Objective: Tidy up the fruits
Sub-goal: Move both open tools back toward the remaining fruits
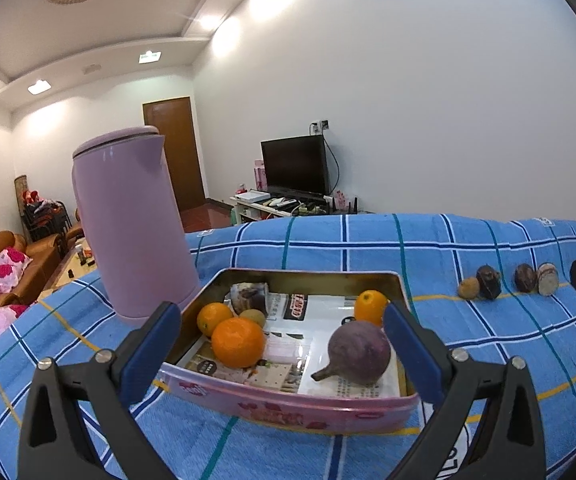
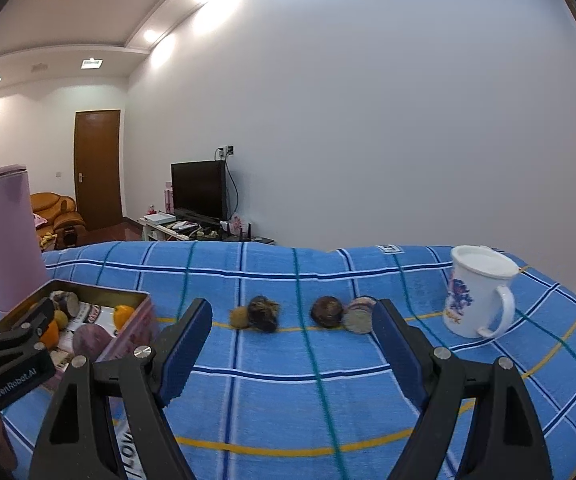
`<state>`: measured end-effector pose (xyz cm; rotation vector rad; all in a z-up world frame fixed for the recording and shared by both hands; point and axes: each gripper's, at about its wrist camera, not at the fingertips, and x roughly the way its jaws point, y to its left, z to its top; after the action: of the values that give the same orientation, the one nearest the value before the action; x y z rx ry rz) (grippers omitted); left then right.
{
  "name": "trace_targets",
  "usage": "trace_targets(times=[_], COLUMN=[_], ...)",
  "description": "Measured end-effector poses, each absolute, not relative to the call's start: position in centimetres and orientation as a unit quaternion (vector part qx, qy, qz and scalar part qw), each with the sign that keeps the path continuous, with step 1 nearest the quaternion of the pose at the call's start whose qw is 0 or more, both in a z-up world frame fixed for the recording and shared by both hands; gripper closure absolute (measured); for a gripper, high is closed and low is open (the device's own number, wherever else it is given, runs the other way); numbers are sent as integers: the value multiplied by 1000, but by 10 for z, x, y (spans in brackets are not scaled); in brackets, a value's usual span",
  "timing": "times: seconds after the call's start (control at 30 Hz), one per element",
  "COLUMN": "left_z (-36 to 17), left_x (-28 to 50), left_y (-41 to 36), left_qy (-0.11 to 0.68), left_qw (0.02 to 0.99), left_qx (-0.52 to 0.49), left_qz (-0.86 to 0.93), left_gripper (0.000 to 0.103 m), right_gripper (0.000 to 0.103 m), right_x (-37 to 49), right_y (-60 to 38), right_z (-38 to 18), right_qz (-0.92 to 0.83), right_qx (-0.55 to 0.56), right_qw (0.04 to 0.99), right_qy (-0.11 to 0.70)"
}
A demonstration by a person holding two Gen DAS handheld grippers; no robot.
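A pink tin tray [image 1: 288,408] on the blue checked cloth holds two oranges [image 1: 238,342], a kiwi [image 1: 253,317], a small orange fruit [image 1: 370,306], a purple stemmed fruit [image 1: 358,352] and a cut purple piece [image 1: 249,296]. My left gripper [image 1: 280,310] is open, one finger on each side of the tray's near end; I cannot tell if they touch it. Several small dark and brown fruits [image 2: 263,313] lie in a row on the cloth. My right gripper [image 2: 292,312] is open and empty, its tips just short of that row.
A tall lilac kettle [image 1: 132,224] stands just left of the tray. A white printed mug [image 2: 476,292] stands at the right of the cloth. The cloth's far edge [image 2: 288,248] drops off toward a room with a television and sofas.
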<state>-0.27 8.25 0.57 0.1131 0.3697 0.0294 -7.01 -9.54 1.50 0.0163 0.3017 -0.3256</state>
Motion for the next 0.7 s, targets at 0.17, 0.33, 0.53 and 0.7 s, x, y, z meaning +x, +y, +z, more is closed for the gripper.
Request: trace_targets(times=[0.17, 0.33, 0.53, 0.7], left_z=[6, 5, 4, 2], left_x=[-9, -13, -19, -19], left_y=[69, 51, 24, -4], left_qy=[182, 191, 205, 223], left_qw=[981, 978, 975, 969], left_qx=[73, 80, 76, 78], left_qz=[4, -17, -48, -73], left_gripper=[0, 0, 0, 0], right_gripper=[20, 20, 20, 20], right_x=[-78, -86, -94, -98], right_y=[-115, -139, -173, -198], right_z=[16, 15, 15, 13], right_qz=[-170, -188, -214, -224], right_qx=[5, 5, 17, 38], right_qw=[974, 970, 963, 957], right_qy=[150, 156, 165, 183])
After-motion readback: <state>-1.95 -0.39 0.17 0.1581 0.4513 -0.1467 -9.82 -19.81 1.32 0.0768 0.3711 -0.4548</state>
